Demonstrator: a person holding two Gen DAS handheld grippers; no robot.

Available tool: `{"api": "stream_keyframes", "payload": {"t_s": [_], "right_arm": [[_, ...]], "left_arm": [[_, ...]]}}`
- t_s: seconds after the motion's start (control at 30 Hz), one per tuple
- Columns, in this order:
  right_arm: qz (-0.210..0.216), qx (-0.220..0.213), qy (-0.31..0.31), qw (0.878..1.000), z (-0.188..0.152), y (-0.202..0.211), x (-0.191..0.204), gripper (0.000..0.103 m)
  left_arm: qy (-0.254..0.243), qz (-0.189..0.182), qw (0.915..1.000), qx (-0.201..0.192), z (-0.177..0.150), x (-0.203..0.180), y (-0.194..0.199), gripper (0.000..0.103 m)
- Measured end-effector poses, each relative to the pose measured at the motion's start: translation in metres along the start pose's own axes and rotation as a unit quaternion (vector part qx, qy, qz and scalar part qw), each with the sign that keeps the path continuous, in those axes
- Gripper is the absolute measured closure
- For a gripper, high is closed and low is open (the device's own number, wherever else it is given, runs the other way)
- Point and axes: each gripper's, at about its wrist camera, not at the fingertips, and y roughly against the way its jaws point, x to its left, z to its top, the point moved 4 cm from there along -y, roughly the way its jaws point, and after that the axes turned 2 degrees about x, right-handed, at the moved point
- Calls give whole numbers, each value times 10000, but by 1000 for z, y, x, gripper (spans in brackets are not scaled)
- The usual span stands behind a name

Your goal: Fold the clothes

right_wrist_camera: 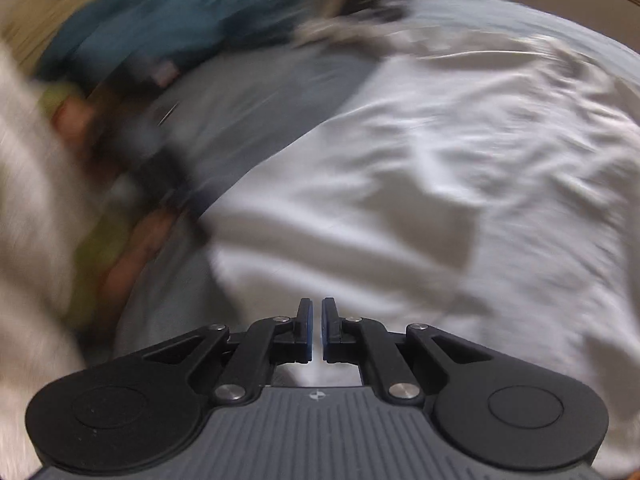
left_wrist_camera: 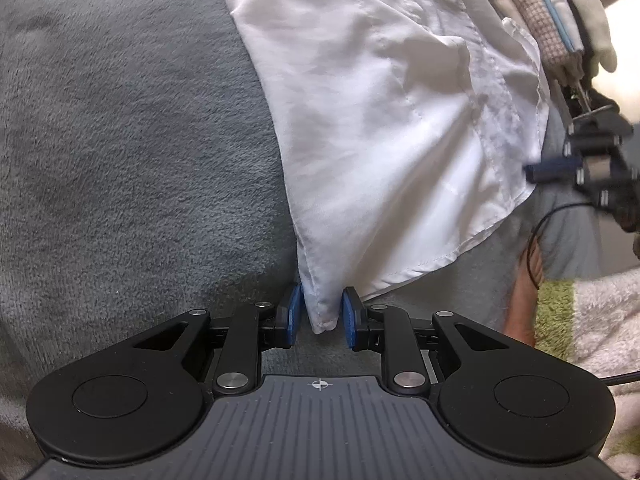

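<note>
A white shirt (left_wrist_camera: 392, 120) lies on a grey fleece blanket (left_wrist_camera: 120, 140). My left gripper (left_wrist_camera: 320, 312) is open, its blue pads (left_wrist_camera: 294, 312) on either side of the shirt's near corner, not pressing it. My right gripper (right_wrist_camera: 317, 332) hangs above the white shirt (right_wrist_camera: 460, 184), its jaws nearly closed with a thin gap and nothing between them. The right wrist view is blurred by motion. The right gripper also shows in the left wrist view (left_wrist_camera: 596, 168) at the shirt's right edge.
A stack of folded clothes (left_wrist_camera: 540, 20) lies at the far right of the blanket. A blue garment (right_wrist_camera: 180, 20) lies at the far left in the right wrist view. A bare foot (left_wrist_camera: 524, 292) and a green and white rug (left_wrist_camera: 592, 320) are beside the blanket.
</note>
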Motion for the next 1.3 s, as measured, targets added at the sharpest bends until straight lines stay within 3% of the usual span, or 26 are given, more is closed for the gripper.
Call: {"api": "stream_keyframes", "payload": {"t_s": [0.23,0.3,0.5,0.53,0.57,0.6,0.63,0.9,0.97,1.03,1.13,1.2,1.3], "right_arm": [[-388,1073,664,9912,-31,-44,9,99],[-336,1047,620,9920,-25,-38,12,99],[-48,434,849,9954,1,-23,32,98],[-44,403,948,9947,4,-26,36,96],[-40,371,1048,9938,6,-29,40,87],[-47,359,1156,9926,8,-33,44,77],[-80,391,1284,9909,7,-39,48,75],[-525,601,2309,9697,-5,-74,72,75],[-668,609,2470,9648,-9,-78,72,75],[-609,622,2298,9693,-6,-75,68,77],[-519,641,2039,9755,-1,-71,63,89],[-459,653,1865,9792,2,-68,59,102],[-369,671,1604,9841,6,-64,53,103]], "left_arm": [[-86,-36,9998,162,-6,-2,2,82],[-48,-60,9998,208,-10,0,5,82],[297,-268,9990,174,-13,8,12,81],[355,-297,9988,143,-12,9,12,81],[393,-318,9987,113,-12,10,13,81],[420,-335,9985,83,-11,11,13,81],[446,-352,9984,53,-11,11,14,81],[597,-367,9975,-41,-12,16,9,81],[629,-391,9972,-71,-11,17,7,82],[695,-430,9966,-111,-9,17,5,82],[627,-491,9968,-73,-9,18,5,84],[597,-448,9971,-125,-10,17,5,89],[513,-429,9976,-154,-11,14,9,101]]}}
